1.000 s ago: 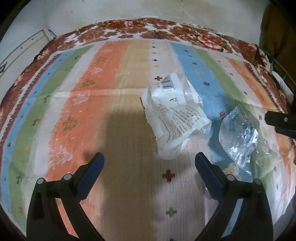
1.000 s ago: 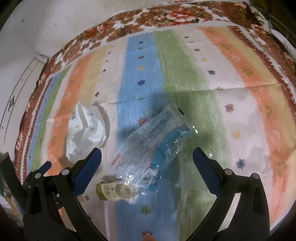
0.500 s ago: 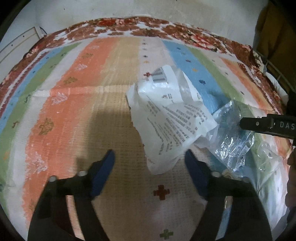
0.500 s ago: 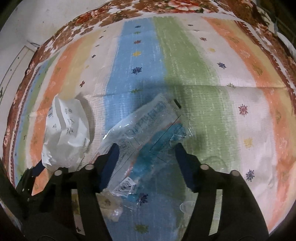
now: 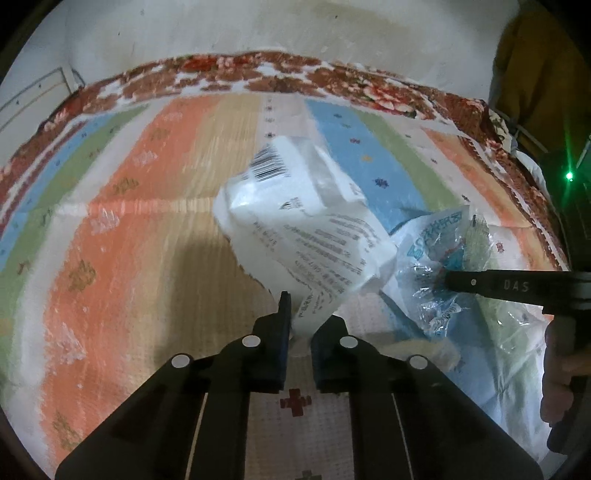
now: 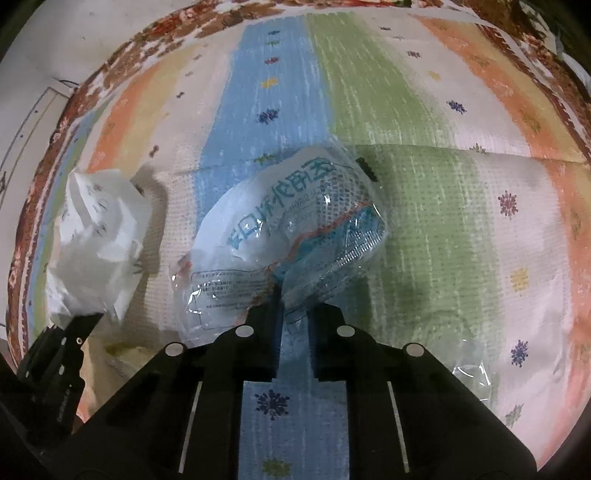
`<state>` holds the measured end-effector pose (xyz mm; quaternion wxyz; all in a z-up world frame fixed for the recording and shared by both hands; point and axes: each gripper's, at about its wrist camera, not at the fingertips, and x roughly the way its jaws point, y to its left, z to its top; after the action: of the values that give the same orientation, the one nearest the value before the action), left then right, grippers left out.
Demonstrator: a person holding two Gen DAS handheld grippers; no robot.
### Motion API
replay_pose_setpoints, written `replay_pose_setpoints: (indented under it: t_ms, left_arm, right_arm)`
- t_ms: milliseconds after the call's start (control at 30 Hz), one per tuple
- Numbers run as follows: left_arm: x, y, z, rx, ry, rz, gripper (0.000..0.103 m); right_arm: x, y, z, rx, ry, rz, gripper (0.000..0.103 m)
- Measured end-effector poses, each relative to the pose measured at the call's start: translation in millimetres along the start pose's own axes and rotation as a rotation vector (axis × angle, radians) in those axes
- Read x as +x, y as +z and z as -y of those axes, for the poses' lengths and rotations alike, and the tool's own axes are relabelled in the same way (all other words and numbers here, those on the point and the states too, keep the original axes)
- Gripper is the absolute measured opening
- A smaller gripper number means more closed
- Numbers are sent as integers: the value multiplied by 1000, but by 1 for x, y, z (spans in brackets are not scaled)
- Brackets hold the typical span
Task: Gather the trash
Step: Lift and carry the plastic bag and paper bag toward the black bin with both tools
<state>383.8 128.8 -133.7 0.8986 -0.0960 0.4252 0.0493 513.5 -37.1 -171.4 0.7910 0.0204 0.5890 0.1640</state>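
- Trash item one: a white crumpled wrapper (image 5: 303,229), thin film, printed with a barcode and lines of small text; its surface is creased and folded.
- Trash item two: a clear plastic package (image 6: 291,236), glossy and wrinkled, with blue lettering and a blue insert visible through it.
- A small yellowish wrapper (image 6: 122,349) lies flat at 8 o'clock from the clear package, partly hidden.
- Surface: a woven cloth (image 6: 424,206) with lengthwise stripes of blue, green, orange, tan and white, small cross and star motifs, and a red-brown floral border. A fold line crosses it.
- Beyond the border stands a pale wall (image 5: 295,29).
- Left gripper (image 5: 297,321): jaws have just been closing and now pinch the lower tip of the white wrapper; the wrapper extends toward 12 o'clock from the fingertips.
- Right gripper (image 6: 293,317): jaws have just been closing and now clamp the near edge of the clear package, which spreads toward 12 o'clock.
- White wrapper sits at 9 o'clock from the clear package, edges touching.
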Motion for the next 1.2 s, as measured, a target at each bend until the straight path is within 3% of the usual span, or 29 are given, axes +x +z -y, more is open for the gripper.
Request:
replay_pose_setpoints:
  t_ms: [333,567,700,867,1200]
  left_arm:
    - [-47,20,8,24,7,12,8]
    - [-107,32,16,-12,-11,32,8]
    - [-130,18,25,-6,-6,34,8]
    - [-148,-1,30,-16,-15,16,8]
    - [-214,-36,55,-1,-92,58,8]
  right_arm:
    - [-58,2,6,-24,14,76,8]
    - [-130,-18,17,4,8,124,8]
    - [-160,-46,13,-51,-34,160,8]
    - [-179,-75,17,-55,-18,166,8]
    - [-216,-122,26,-124,-37,208,8]
